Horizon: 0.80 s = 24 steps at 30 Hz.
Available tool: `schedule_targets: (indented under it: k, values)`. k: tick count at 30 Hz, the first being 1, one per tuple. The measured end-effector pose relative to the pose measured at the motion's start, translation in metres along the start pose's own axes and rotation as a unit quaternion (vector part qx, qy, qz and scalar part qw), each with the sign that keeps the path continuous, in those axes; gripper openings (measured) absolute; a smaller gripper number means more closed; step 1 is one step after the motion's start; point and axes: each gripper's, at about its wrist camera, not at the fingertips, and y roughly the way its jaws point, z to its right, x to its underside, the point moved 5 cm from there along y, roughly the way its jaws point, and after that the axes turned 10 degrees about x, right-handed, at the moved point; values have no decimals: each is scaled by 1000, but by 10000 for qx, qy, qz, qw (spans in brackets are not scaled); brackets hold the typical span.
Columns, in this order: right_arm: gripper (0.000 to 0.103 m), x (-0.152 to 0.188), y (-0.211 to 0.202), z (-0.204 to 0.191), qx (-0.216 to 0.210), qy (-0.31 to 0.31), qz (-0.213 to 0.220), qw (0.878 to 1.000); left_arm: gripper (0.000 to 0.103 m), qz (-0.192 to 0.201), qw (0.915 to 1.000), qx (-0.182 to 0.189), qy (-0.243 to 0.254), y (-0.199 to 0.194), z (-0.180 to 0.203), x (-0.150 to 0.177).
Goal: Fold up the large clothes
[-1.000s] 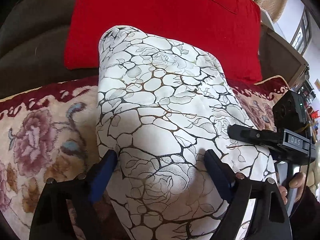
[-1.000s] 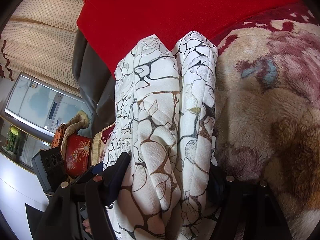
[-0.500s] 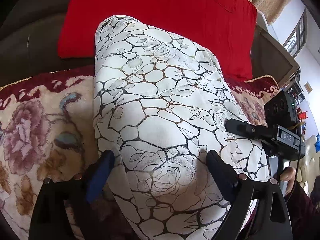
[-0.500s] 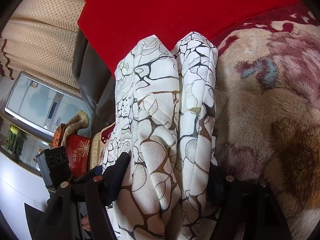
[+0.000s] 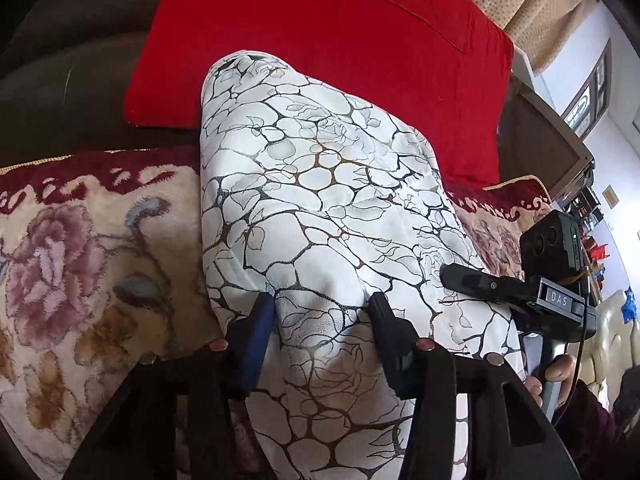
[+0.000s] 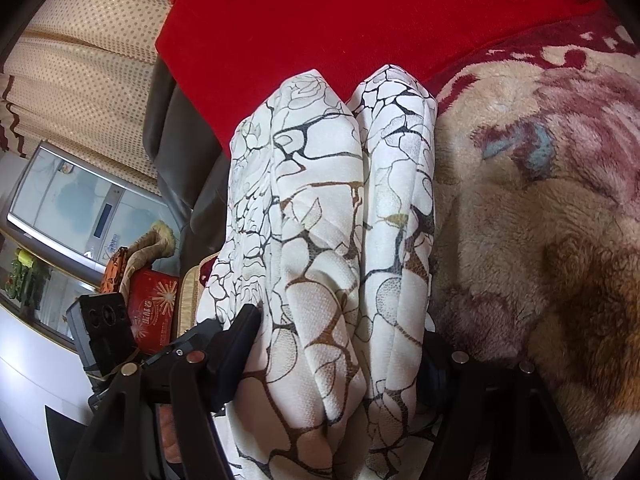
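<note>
Left wrist garment [image 5: 328,200]: white woven cloth, black-brown cracked print, folded into a thick long bundle.
Axis: runs away from both grippers toward the red cushion [image 5: 320,40].
Place: on a plush floral blanket [image 5: 92,264].
Left gripper [image 5: 322,312]: just closed, pinching a fold.
Right gripper [image 6: 336,344]: clamped around two rolled layers.

The folded cloth [image 5: 320,208] fills the middle of the sofa, its far end butting the red cushion [image 5: 340,40], its right flank blocked by the right tool [image 5: 496,284], so open passage lies only over the bare floral blanket [image 5: 92,248] on its left.
</note>
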Motion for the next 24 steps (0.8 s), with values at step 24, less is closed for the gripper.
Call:
schedule_targets:
  k: [24]
  values:
    - [73,-2,-1,6,-82,22,-17,10000,88,-327,9783,1119,-1711,24,-31,20]
